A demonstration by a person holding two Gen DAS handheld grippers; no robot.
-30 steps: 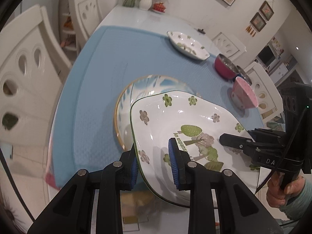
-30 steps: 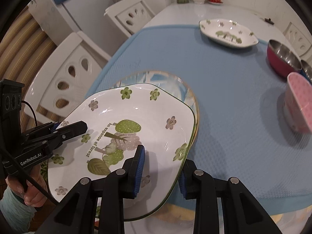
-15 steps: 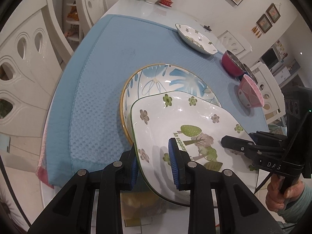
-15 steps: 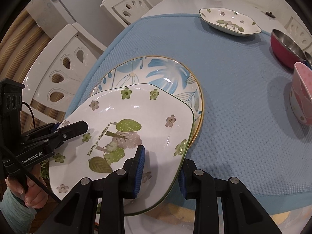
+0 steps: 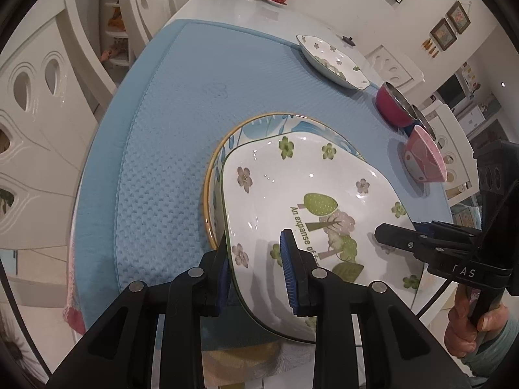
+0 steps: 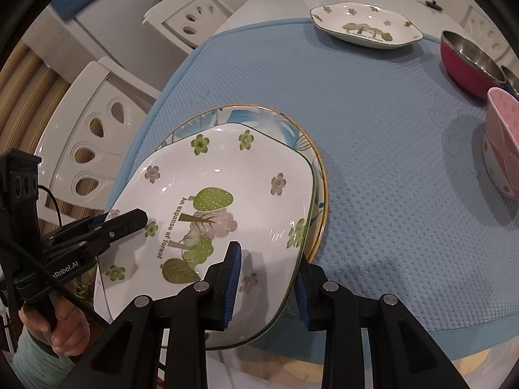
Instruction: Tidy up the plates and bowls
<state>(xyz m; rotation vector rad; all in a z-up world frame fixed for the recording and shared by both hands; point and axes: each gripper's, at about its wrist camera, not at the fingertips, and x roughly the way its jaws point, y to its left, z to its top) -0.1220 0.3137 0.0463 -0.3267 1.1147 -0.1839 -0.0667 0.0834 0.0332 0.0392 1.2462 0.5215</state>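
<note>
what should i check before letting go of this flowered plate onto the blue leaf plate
1. Left gripper clamped on the flowered plate rim: ok, one pad inside, one outside.
2. Right gripper clamped on the opposite rim: ok.
3. Flowered plate lined up over the blue leaf plate: not ok, it overhangs toward the near table edge.
4. Flowered plate resting on the leaf plate: cannot tell, its underside is hidden.
5. Pink bowl and red bowl clear of the stack: ok, both stand apart on the blue mat.
6. Second flowered plate out of the way: ok, at the far end.
</note>
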